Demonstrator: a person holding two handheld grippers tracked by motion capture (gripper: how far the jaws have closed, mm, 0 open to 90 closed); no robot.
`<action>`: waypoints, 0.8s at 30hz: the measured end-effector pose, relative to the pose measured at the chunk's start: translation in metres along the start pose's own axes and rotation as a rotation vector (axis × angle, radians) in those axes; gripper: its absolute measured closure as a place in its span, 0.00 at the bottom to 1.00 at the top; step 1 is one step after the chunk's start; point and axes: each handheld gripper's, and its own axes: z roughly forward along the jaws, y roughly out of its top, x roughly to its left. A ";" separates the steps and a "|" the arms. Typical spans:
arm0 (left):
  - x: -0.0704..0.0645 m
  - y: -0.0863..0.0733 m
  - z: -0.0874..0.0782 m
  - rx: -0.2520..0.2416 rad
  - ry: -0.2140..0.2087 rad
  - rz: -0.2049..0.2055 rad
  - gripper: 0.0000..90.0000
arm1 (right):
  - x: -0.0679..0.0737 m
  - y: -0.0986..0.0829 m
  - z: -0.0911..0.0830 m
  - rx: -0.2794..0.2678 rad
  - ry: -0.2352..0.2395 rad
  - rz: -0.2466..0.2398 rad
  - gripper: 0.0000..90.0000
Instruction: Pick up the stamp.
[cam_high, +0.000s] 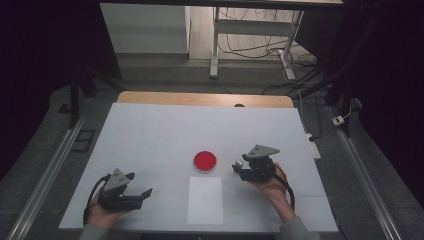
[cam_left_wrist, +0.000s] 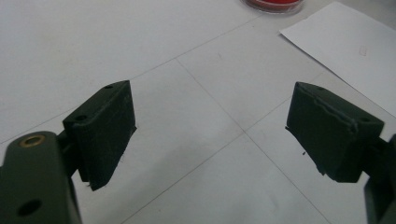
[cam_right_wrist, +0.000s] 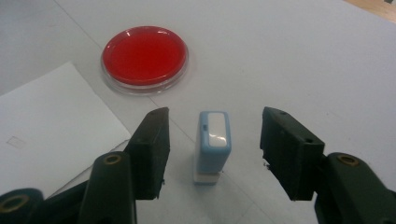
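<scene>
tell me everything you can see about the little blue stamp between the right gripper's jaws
The stamp is a small light-blue rectangular block, plastic by its look, with a glossy white panel on top and a white base. It stands upright on the white table, between the open jaws of the right gripper, which do not touch it. The red ink pad lies beyond it, the paper sheet beside it.

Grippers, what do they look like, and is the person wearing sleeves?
Both are black. The left gripper and right gripper each carry a grey three-cornered plate on top and trail a black cable. Each has two blocky black jaws with small screw holes and a brass-coloured ring. Grey sleeves cover the wrists.
</scene>
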 end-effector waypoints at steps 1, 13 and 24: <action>0.000 0.000 0.000 0.000 0.000 0.000 0.18 | 0.000 -0.001 0.001 0.001 -0.003 -0.001 0.51; 0.000 0.000 0.000 0.001 0.000 0.001 0.18 | 0.000 -0.004 0.007 0.008 -0.007 -0.004 0.62; 0.000 0.000 0.000 0.002 0.001 0.002 0.18 | 0.000 -0.005 0.007 0.005 0.004 -0.014 0.77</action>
